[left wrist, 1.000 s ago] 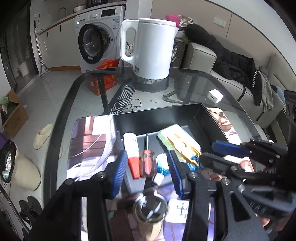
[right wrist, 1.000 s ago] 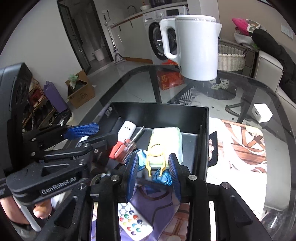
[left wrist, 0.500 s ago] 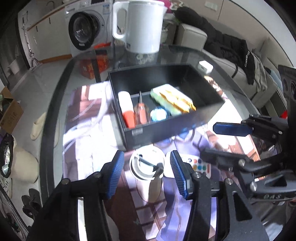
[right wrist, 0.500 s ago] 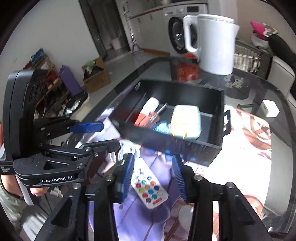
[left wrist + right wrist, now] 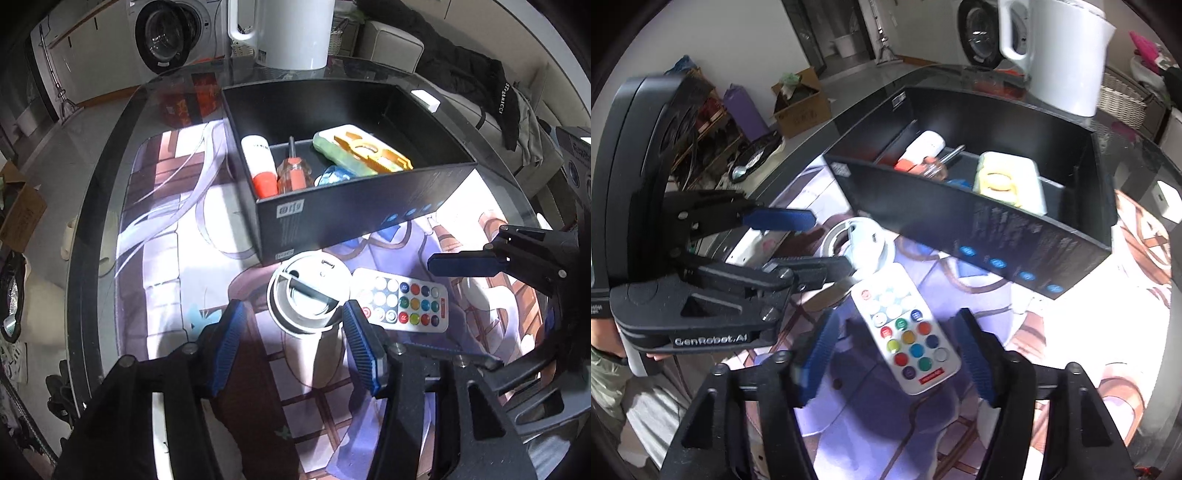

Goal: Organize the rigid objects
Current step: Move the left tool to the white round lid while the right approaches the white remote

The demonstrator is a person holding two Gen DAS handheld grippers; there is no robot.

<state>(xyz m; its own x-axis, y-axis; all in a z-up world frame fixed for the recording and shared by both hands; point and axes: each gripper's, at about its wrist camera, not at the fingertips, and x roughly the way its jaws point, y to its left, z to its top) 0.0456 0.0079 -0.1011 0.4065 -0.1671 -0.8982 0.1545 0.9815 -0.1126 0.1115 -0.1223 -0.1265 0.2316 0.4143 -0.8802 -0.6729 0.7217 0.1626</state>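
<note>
- Black box (image 5: 354, 218) sits on the glass tabletop (image 5: 107, 206), on top of a printed mat (image 5: 173, 236).
- Already in the box: white tube with a red cap (image 5: 259, 162), orange-handled screwdriver (image 5: 293, 171), something blue (can't tell what) (image 5: 334, 174), pale green case (image 5: 341, 155) with a yellow plastic tool (image 5: 373, 152) on top.
- Judgement: roughly over halfway; two items visibly outside the box.
- Left to go: round white lid with bar handle (image 5: 309, 293), on the mat touching or just beside the box's front wall; white remote with coloured buttons (image 5: 907, 334), just beside the lid.
- Left gripper (image 5: 295, 345): jaws wide, nothing held, one blue pad on each side of the lid, not touching it.
- Right gripper (image 5: 899, 354): jaws wide, nothing held, straddling the near end of the remote, no contact visible.
- Likely next: close on lid and remote, lift both into the box; free room looks to be at the back of the box.
- White kettle (image 5: 284, 33) stands beyond the box, not part of the sort as far as I can tell.
</note>
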